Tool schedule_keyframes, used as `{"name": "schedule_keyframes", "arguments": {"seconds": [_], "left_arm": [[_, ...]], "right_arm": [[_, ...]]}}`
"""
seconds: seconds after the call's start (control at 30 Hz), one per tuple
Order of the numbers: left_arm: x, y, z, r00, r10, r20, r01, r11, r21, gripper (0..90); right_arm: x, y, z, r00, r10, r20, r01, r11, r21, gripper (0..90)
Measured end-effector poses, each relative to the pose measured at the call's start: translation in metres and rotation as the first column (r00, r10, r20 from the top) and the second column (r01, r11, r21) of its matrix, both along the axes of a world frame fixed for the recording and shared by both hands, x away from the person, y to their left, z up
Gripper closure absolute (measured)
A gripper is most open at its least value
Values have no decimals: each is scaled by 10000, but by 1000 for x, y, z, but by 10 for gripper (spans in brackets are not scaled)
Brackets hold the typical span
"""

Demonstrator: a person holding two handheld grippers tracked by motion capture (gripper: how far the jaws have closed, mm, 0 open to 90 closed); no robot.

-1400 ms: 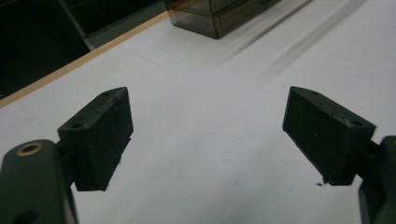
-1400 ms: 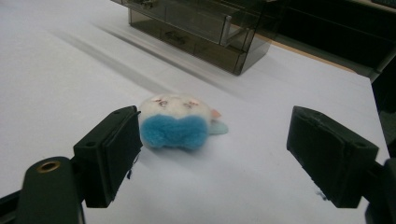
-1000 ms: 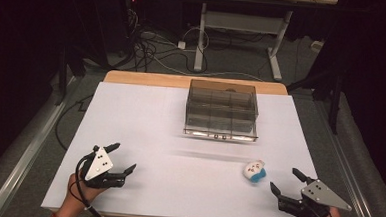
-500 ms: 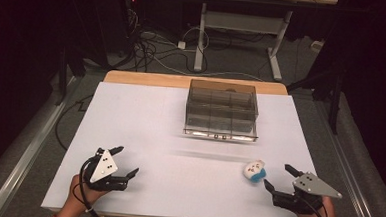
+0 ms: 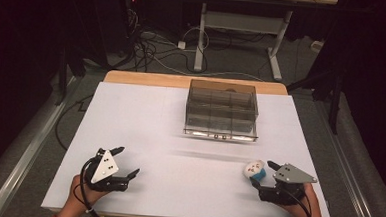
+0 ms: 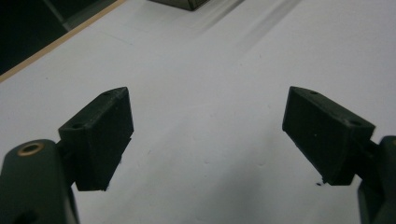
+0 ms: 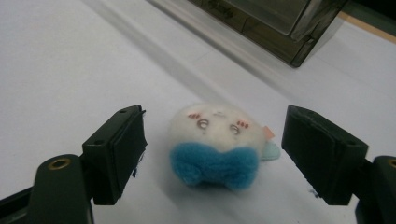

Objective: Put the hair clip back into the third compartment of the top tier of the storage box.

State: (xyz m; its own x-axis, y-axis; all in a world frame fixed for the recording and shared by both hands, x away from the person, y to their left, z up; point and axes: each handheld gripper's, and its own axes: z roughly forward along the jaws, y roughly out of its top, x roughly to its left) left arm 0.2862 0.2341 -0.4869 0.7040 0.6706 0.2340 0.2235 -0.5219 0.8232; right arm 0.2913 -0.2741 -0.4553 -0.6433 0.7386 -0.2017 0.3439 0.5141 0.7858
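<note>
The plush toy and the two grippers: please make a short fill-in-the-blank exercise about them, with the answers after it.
1. The plush toy lies on the white table between the open jaws of the ____ gripper.
2. The bow on the toy is ____ in colour.
3. The left gripper is open, and between its jaws there is nothing but the ____.
4. The dark clear box stands at the ____ side of the table from the person.

Answers: right; blue; table; far
</note>
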Motion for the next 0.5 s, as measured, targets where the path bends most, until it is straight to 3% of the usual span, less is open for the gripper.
{"name": "schedule_keyframes", "arguments": {"seconds": [0.23,0.5], "left_arm": [[0,-1,0,10000,-52,-31,52,10000,35,159],[1,0,-1,9999,-108,-109,108,9999,50,159]], "right_arm": [[14,9,-7,9992,-167,-376,151,9990,-428,210],[20,8,-16,9972,-323,-681,298,9988,-387,210]]}}
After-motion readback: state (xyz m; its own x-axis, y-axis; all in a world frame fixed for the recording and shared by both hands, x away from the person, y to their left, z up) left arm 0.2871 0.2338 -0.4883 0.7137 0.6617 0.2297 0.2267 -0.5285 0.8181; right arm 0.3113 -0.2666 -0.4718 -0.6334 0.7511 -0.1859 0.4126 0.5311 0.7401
